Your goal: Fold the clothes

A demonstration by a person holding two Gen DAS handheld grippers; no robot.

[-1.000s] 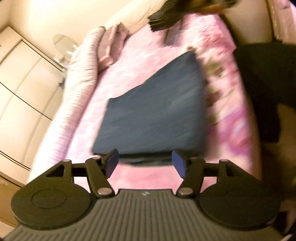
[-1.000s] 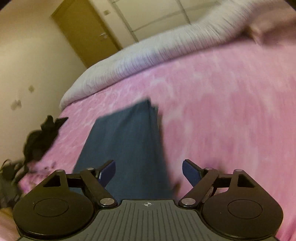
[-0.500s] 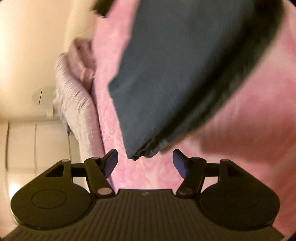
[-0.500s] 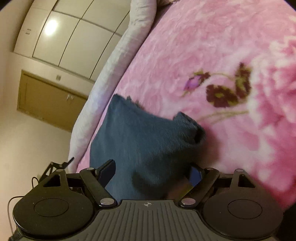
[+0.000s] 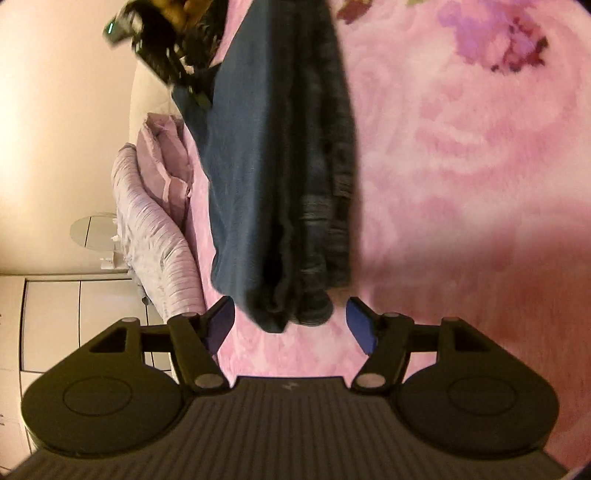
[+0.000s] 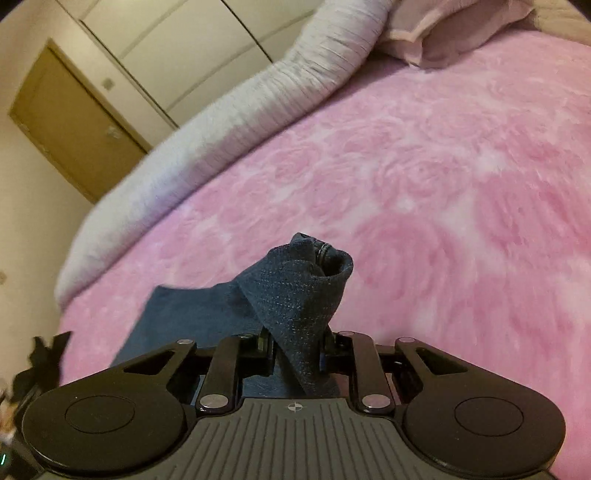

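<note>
A folded dark blue garment [image 5: 273, 158] lies on the pink flowered bedspread [image 5: 461, 166]. In the left wrist view its near corner sits between my open jaws; the left gripper [image 5: 290, 325] is open and not touching the cloth. In the right wrist view my right gripper [image 6: 295, 350] is shut on a corner of the blue garment [image 6: 299, 291], which bunches up above the fingers while the rest trails down to the left on the bedspread [image 6: 424, 192].
A grey ribbed bolster [image 6: 258, 99] and a mauve pillow [image 6: 443, 33] lie along the bed's far side. White wardrobe doors [image 6: 184, 40] and a brown door [image 6: 77, 122] stand behind. A dark object [image 6: 40, 362] sits at the bed's left edge.
My right gripper has shut on the garment's corner and lifted it. My left gripper has swung round to the garment's other corner and stays open.
</note>
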